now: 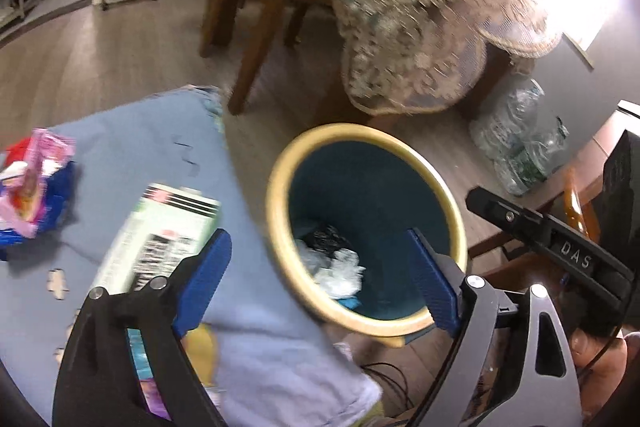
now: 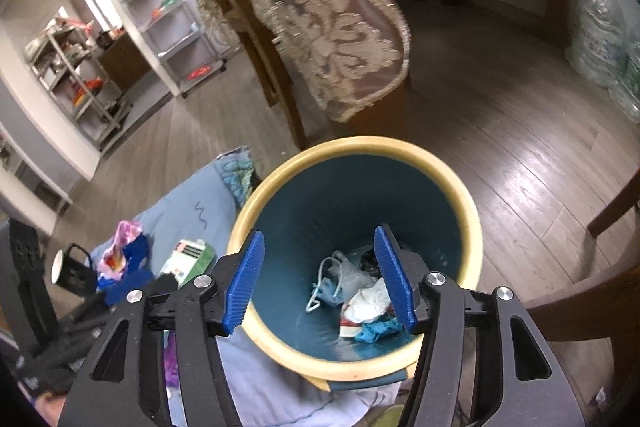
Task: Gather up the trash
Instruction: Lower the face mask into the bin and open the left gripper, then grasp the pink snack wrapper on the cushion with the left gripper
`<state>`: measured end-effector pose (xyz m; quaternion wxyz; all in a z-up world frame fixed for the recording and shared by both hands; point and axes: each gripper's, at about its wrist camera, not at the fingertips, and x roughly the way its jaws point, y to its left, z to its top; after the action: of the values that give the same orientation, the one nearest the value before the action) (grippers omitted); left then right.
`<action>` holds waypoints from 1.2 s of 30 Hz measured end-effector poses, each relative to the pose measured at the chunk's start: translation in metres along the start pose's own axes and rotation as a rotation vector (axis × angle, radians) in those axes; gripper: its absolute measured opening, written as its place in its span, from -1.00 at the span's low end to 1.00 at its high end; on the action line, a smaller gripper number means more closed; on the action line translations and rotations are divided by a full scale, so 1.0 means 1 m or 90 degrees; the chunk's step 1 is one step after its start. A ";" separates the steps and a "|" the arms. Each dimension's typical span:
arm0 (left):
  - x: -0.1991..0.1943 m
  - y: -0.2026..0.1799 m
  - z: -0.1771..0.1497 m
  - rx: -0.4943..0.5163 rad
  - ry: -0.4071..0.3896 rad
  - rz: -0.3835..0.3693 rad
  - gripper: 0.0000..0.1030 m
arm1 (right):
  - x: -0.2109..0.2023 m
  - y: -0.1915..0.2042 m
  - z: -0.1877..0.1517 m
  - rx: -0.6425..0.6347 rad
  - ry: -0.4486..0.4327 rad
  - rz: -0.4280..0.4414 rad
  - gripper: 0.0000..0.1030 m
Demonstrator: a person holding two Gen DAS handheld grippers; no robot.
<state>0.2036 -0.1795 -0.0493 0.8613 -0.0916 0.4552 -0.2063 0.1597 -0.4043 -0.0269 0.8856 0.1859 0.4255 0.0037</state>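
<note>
A teal trash bin with a cream rim (image 1: 280, 187) (image 2: 472, 227) stands on the wood floor beside a blue cloth (image 1: 140, 131) (image 2: 176, 215). Crumpled white paper (image 1: 340, 271) (image 2: 368, 303) and blue scraps lie at its bottom. My left gripper (image 1: 320, 267) is open and empty; its left finger is over the cloth and its right finger over the bin's mouth. My right gripper (image 2: 320, 271) hangs open and empty above the bin's opening. A green-and-white box (image 1: 160, 227) (image 2: 188, 259) and a pink-and-blue wrapper (image 1: 36, 187) (image 2: 124, 255) lie on the cloth.
Wooden chair legs (image 1: 256, 39) and a hanging lace tablecloth (image 1: 400, 59) (image 2: 332, 39) stand just behind the bin. Packed plastic bottles (image 1: 520, 143) (image 2: 600, 35) sit to the right. Metal shelves (image 2: 176, 27) line the far wall. Cables (image 1: 388, 375) lie by the bin's base.
</note>
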 end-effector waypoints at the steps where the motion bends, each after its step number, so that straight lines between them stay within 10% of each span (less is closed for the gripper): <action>1: -0.004 0.006 0.001 -0.004 -0.004 0.009 0.70 | 0.002 0.005 -0.001 -0.007 0.004 0.005 0.17; 19: -0.061 0.164 0.038 -0.093 -0.029 0.242 0.66 | 0.020 0.051 -0.009 -0.053 0.033 0.056 0.20; 26: -0.028 0.217 0.035 -0.121 0.065 0.246 0.27 | 0.027 0.067 -0.011 -0.073 0.043 0.067 0.20; 32: -0.027 0.231 0.027 -0.159 0.076 0.224 -0.71 | 0.034 0.077 -0.016 -0.092 0.058 0.071 0.20; 36: -0.040 0.229 0.023 -0.163 0.050 0.224 -0.81 | 0.039 0.083 -0.023 -0.105 0.077 0.083 0.20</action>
<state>0.2646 0.0432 -0.0860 0.8469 -0.1110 0.5200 0.0033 0.1795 -0.3128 -0.0414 0.8686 0.1391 0.4634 0.1070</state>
